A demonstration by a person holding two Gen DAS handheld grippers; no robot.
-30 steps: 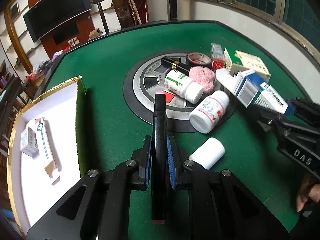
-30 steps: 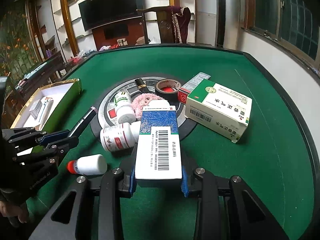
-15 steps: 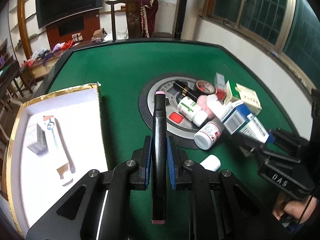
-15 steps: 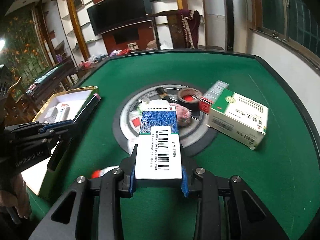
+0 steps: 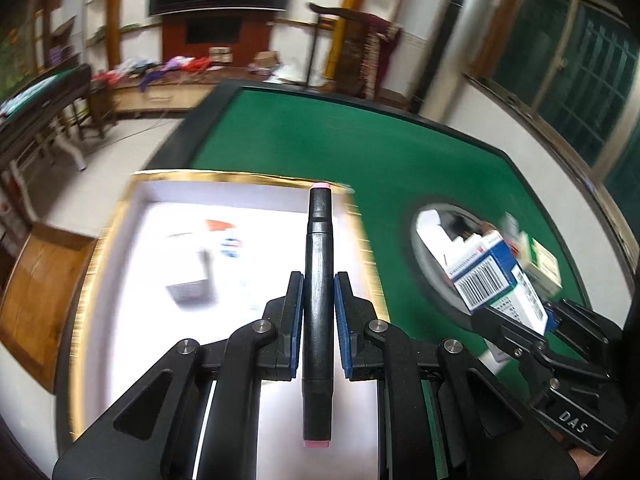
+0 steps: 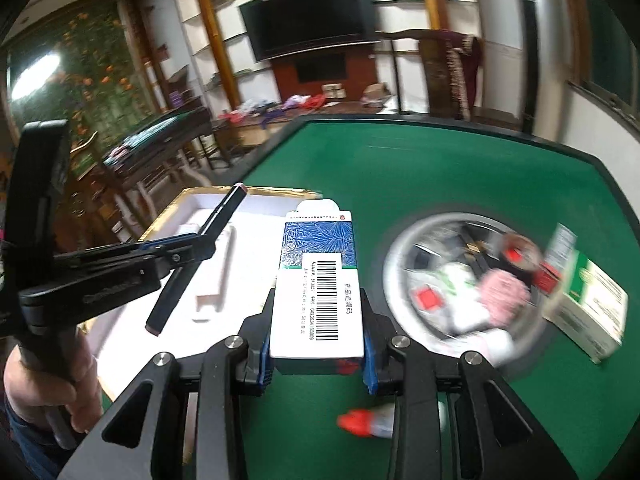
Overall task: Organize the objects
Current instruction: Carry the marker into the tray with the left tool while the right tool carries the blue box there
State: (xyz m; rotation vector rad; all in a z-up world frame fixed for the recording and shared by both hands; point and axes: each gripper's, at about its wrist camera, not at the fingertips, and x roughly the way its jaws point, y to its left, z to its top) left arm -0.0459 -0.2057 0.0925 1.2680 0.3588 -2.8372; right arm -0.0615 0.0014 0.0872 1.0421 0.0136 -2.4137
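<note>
Left wrist view: left tool (image 5: pixel 317 300) clenched on black marker (image 5: pixel 318 280), above white tray (image 5: pixel 100 240). Right tool (image 6: pixel 316 340) grasping medicine box (image 6: pixel 318 300), beside tray. Risk: both tools crowd the tray; marker may strike box, loosening either grip.

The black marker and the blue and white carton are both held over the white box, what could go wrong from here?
1. The black marker with pink ends sticks out far past the left tongs, so it could pivot or catch the gold-rimmed white box.
2. The right tongs grip only the near end of the blue and white barcoded carton; it may tip.
3. Both tongs are close together and could collide.
</note>
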